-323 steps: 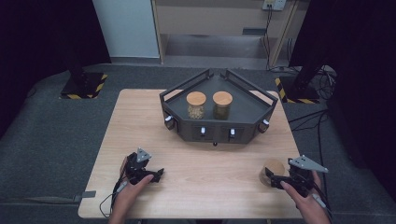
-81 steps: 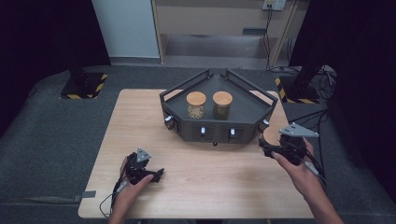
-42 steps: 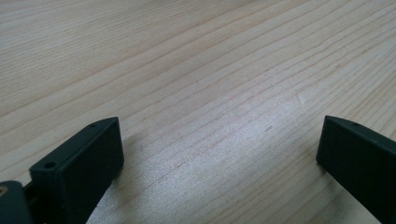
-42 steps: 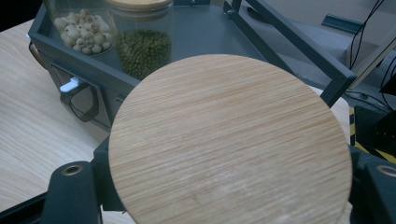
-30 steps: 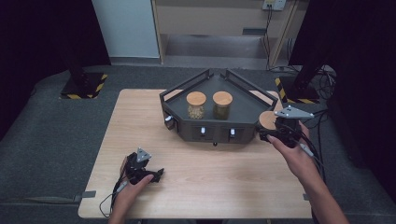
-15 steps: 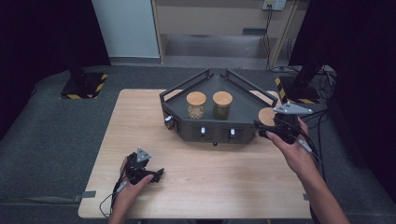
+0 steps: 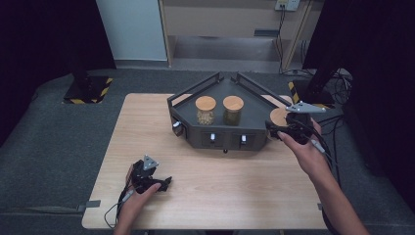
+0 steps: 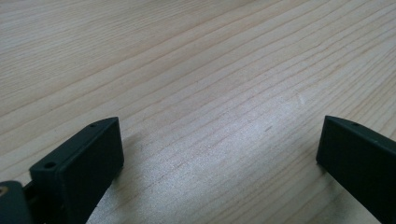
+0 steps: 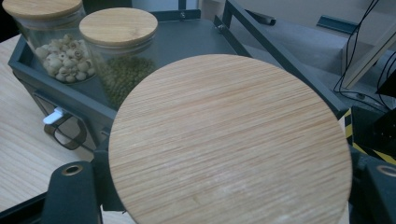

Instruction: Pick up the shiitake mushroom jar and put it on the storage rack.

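Nearest your body, at the front left of the wooden table (image 7: 220, 196), you are resting the left gripper (image 7: 155, 182) on the bare boards with its jaws standing wide and nothing between them, so it is parked out of the way while the other hand works. Further out and to the right, you are holding the right gripper (image 7: 274, 128) level at the right corner of the dark grey tray (image 7: 254, 105), its jaws clamped on a jar whose round bamboo lid (image 9: 229, 140) is facing the right gripper view; gripping below the lid is keeping the jar upright. It is hanging just over the tray's right edge, beside the open floor right of the two jars already standing there, which looks like the spot you are aiming for. Beyond it, inside the tray, the jar of green beans (image 7: 233, 110) is standing just beside the jar of pale round seeds (image 7: 205, 110), both lidded and upright, leaving room alongside.
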